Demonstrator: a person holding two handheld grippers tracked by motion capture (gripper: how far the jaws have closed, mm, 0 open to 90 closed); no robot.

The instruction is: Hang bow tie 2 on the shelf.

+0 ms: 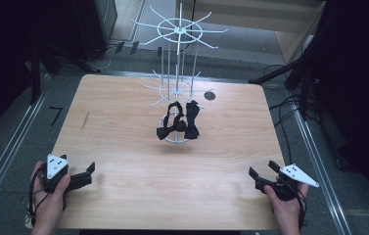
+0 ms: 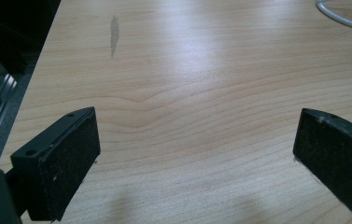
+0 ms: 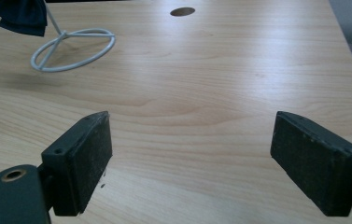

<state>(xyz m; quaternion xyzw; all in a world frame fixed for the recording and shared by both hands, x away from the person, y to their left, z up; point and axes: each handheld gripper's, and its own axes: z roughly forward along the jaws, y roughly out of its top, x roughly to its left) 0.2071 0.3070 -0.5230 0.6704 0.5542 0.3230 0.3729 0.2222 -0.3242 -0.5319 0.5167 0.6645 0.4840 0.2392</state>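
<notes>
**Bow ties on the rack, both claws wide at the near corners**

Bow ties (image 1: 178,123), two of them and black, hang low on the white wire display rack (image 1: 177,54), which stands at the middle of the tabletop (image 1: 123,127) toward its far side. Wide bare wood lies between them and the near edge, where both hands wait.

The left claw (image 1: 85,177) sits at the near left corner, jaws spread with nothing between them. The right claw (image 1: 265,175) sits at the near right corner, just as spread and empty. They are well apart from each other and from the rack.

From above, the rack's two tiers of spokes and a small dark hole (image 1: 210,95) in the wood beside it are plain. The right gripper view adds the rack's round wire foot (image 3: 73,49) lying flat on the wood, with a corner of dark cloth (image 3: 22,16) hanging above it. The left gripper view looks along the left edge, catching a grey smear (image 2: 114,35) on the wood.
</notes>
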